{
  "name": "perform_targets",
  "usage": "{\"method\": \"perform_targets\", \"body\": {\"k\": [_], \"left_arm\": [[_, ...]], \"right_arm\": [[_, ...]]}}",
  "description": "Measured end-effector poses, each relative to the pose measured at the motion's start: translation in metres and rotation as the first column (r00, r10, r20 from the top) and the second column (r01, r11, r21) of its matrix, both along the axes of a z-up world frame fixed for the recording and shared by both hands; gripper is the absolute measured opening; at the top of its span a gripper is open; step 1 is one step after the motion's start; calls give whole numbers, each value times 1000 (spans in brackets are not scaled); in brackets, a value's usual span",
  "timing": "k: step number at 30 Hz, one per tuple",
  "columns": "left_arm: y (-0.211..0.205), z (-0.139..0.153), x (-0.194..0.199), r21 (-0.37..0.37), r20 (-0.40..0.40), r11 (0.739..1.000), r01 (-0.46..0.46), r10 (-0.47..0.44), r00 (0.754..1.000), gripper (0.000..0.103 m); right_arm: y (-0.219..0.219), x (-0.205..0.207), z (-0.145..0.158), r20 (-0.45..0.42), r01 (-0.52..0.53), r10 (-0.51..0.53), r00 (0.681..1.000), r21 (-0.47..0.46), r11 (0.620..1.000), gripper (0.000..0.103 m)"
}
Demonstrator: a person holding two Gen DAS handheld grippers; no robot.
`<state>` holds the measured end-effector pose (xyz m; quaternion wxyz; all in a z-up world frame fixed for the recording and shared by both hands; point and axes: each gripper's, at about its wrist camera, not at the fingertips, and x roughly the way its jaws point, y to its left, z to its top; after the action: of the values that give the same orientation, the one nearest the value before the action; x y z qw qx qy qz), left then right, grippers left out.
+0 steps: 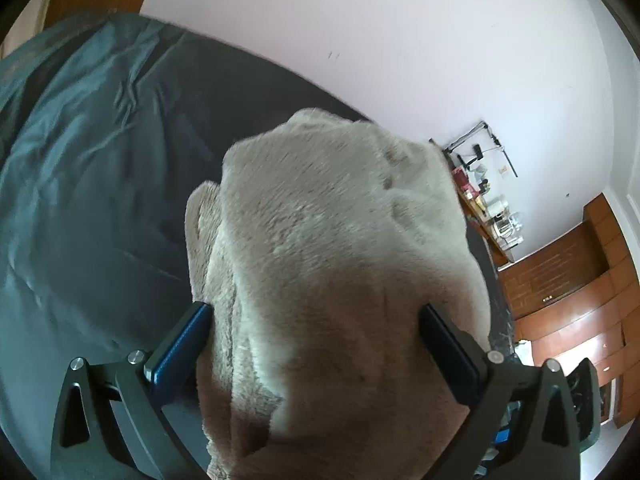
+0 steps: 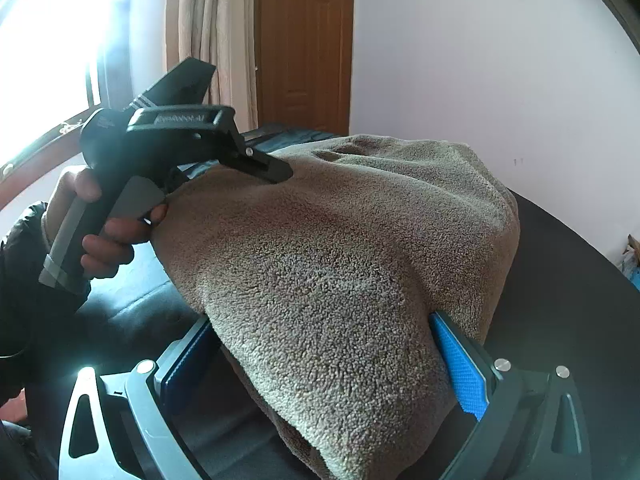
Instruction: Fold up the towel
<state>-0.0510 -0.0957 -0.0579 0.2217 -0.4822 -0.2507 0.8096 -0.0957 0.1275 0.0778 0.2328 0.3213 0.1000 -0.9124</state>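
Observation:
A thick beige towel (image 1: 340, 248) is bunched into a tall mound on the dark bed (image 1: 100, 240). My left gripper (image 1: 316, 344) is open, its blue-padded fingers (image 1: 180, 352) spread wide with the towel's bulk filling the gap and touching both pads. My right gripper (image 2: 324, 356) is open the same way around the near end of the towel (image 2: 340, 260), with its blue pads (image 2: 460, 368) against the pile. In the right wrist view a hand (image 2: 104, 236) holds the left gripper (image 2: 276, 172), whose tips press into the towel's far upper-left side.
A teal sheet (image 1: 60, 140) lies wrinkled over the left of the bed. A white wall (image 1: 400, 40) stands behind it, with a cluttered shelf (image 1: 488, 208) and wooden cabinets (image 1: 568, 300) to the right. A curtain (image 2: 208, 32), a wooden door (image 2: 304, 40) and a bright window (image 2: 52, 40) are behind.

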Motion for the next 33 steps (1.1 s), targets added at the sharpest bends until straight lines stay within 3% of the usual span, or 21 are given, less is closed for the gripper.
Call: {"method": "perform_targets", "body": {"k": [14, 18, 21, 24, 28, 33], "left_arm": [[-11, -11, 3, 119, 39, 988, 95, -100, 994, 103], [-12, -11, 5, 85, 34, 994, 70, -73, 997, 103], [12, -5, 4, -20, 17, 1000, -5, 5, 1000, 103], [17, -4, 6, -54, 2, 999, 5, -5, 1000, 103], [17, -10, 3, 80, 36, 992, 96, -99, 994, 103], [17, -7, 11, 90, 33, 990, 111, -114, 993, 103]], "right_arm": [[3, -1, 1, 0, 5, -5, 1000, -4, 1000, 103], [3, 0, 2, -1, 4, -4, 1000, -3, 1000, 103], [3, 2, 2, -2, 3, -3, 1000, -1, 1000, 103], [3, 2, 2, -3, 6, -6, 1000, 5, 1000, 103], [4, 2, 2, -2, 9, -9, 1000, 1, 1000, 103], [4, 1, 2, -1, 13, -13, 1000, 0, 1000, 103]]}}
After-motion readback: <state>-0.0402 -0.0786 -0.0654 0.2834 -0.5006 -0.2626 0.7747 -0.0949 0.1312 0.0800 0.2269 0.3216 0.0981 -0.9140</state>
